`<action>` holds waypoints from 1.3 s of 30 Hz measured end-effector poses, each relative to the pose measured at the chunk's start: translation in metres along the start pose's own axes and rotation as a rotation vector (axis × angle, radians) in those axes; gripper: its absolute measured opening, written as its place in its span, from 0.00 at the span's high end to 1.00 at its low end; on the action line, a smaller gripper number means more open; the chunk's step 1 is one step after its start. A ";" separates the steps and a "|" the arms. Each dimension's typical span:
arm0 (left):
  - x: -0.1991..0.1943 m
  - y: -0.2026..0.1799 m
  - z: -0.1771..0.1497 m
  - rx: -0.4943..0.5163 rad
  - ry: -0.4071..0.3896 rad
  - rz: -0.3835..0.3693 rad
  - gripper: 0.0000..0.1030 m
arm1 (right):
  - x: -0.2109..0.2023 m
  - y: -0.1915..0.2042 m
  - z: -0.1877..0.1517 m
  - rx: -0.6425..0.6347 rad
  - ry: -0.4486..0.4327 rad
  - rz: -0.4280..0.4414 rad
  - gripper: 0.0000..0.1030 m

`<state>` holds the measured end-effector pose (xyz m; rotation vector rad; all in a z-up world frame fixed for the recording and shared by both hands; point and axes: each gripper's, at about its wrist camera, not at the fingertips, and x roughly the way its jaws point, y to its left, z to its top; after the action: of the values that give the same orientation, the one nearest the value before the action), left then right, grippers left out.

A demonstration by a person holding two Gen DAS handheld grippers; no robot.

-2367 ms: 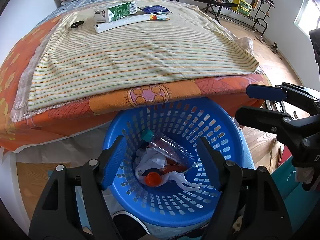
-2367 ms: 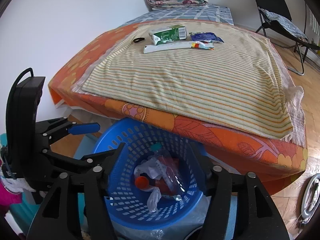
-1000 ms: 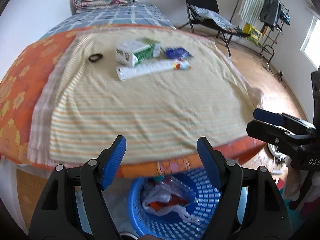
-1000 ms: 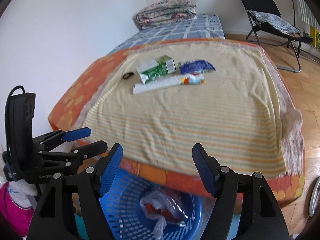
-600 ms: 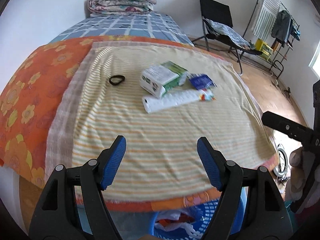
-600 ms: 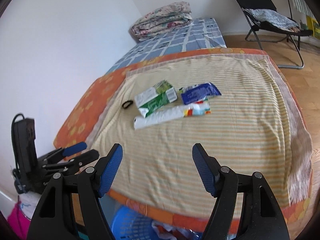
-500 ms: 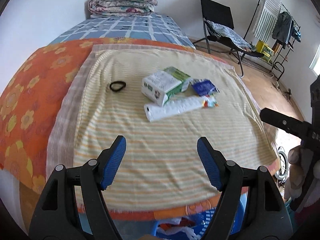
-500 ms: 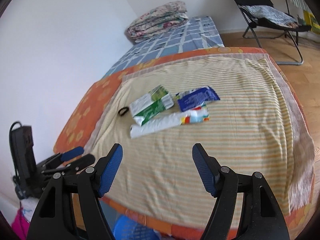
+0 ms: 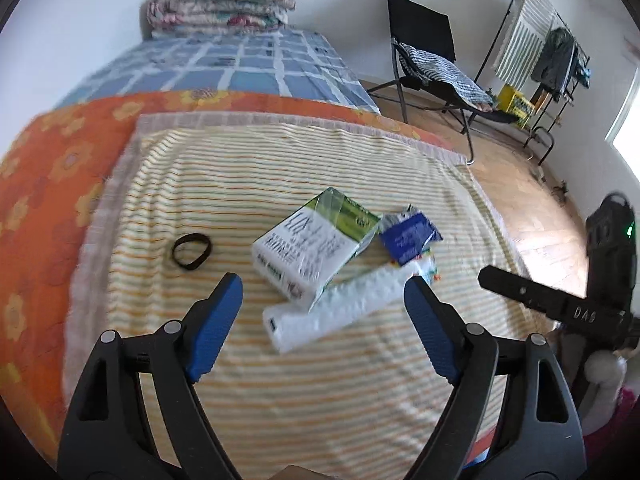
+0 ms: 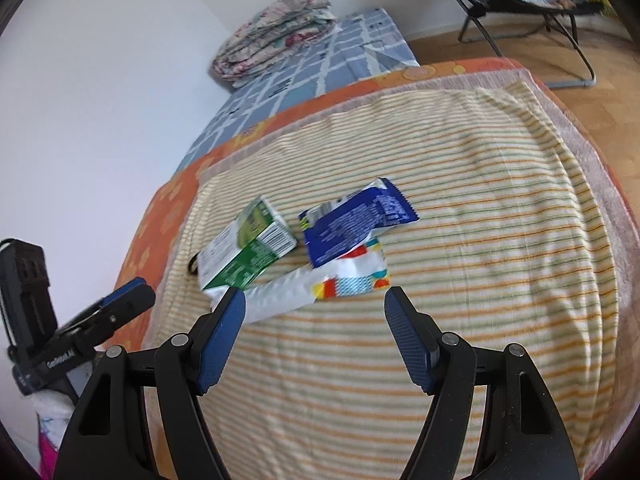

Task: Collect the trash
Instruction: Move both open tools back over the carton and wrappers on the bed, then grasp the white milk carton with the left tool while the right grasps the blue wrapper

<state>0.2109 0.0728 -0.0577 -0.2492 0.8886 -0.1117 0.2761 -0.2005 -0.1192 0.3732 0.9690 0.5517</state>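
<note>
While its jaws are opening, the empty left tool [image 9: 320, 316] hovers just short of the carton [image 9: 316, 248]

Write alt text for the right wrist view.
Open right tool hovers empty over a striped blanket, aimed at a white wrapper, green-white carton and blue packet. The left tool shows at the left edge.
</note>
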 end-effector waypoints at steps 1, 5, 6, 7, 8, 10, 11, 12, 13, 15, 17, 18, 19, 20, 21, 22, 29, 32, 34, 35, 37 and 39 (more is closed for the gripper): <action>0.006 0.004 0.005 -0.016 0.008 -0.005 0.17 | 0.002 -0.003 0.002 0.013 -0.001 0.005 0.30; 0.028 0.019 0.020 -0.075 0.017 -0.009 0.17 | 0.008 -0.010 0.013 0.034 -0.013 0.001 0.30; 0.034 0.024 0.023 -0.096 0.020 -0.016 0.17 | 0.010 -0.010 0.015 0.028 -0.013 0.000 0.30; 0.040 0.028 0.025 -0.115 0.026 -0.024 0.17 | 0.013 -0.010 0.017 0.025 -0.012 -0.001 0.30; 0.045 0.031 0.027 -0.130 0.032 -0.032 0.17 | 0.016 -0.011 0.019 0.024 -0.010 -0.003 0.30; 0.056 0.036 0.029 -0.166 0.048 -0.052 0.17 | 0.023 -0.015 0.021 0.042 -0.001 -0.001 0.30; 0.062 0.037 0.030 -0.176 0.058 -0.065 0.17 | 0.027 -0.017 0.022 0.055 0.005 0.004 0.30; 0.066 0.038 0.030 -0.178 0.069 -0.073 0.17 | 0.031 -0.021 0.023 0.073 0.013 0.011 0.30; 0.070 0.038 0.031 -0.179 0.077 -0.081 0.17 | 0.035 -0.025 0.024 0.092 0.018 0.017 0.30; 0.075 0.038 0.032 -0.179 0.088 -0.095 0.17 | 0.040 -0.031 0.026 0.126 0.020 0.024 0.30; 0.077 0.036 0.032 -0.175 0.093 -0.102 0.17 | 0.045 -0.038 0.029 0.161 0.019 0.029 0.30; 0.078 0.034 0.032 -0.164 0.096 -0.098 0.17 | 0.047 -0.041 0.030 0.175 0.018 0.029 0.30; 0.079 0.031 0.031 -0.145 0.102 -0.089 0.17 | 0.049 -0.043 0.032 0.184 0.017 0.027 0.30; 0.080 0.028 0.030 -0.128 0.105 -0.080 0.17 | 0.052 -0.046 0.033 0.198 0.016 0.024 0.30; 0.081 0.023 0.029 -0.101 0.111 -0.064 0.17 | 0.054 -0.049 0.034 0.214 0.016 0.027 0.30; 0.081 0.019 0.028 -0.079 0.118 -0.050 0.17 | 0.057 -0.052 0.035 0.235 0.016 0.034 0.30; 0.087 -0.002 0.016 0.053 0.141 0.029 0.14 | 0.066 -0.068 0.038 0.350 -0.016 0.102 0.30; 0.090 -0.006 0.014 0.061 0.136 0.049 0.14 | 0.070 -0.067 0.041 0.359 -0.034 0.102 0.31; 0.091 -0.007 0.014 0.052 0.130 0.060 0.13 | 0.073 -0.066 0.043 0.364 -0.045 0.105 0.31; 0.092 -0.006 0.013 0.046 0.128 0.063 0.13 | 0.074 -0.064 0.044 0.357 -0.047 0.099 0.33; 0.093 -0.006 0.013 0.042 0.126 0.066 0.13 | 0.076 -0.060 0.046 0.338 -0.046 0.085 0.39; 0.093 -0.005 0.012 0.038 0.119 0.072 0.13 | 0.078 -0.059 0.046 0.331 -0.043 0.080 0.46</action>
<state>0.2788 0.0514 -0.1191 -0.1760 1.0114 -0.0770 0.3667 -0.2036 -0.1788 0.7196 1.0083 0.4536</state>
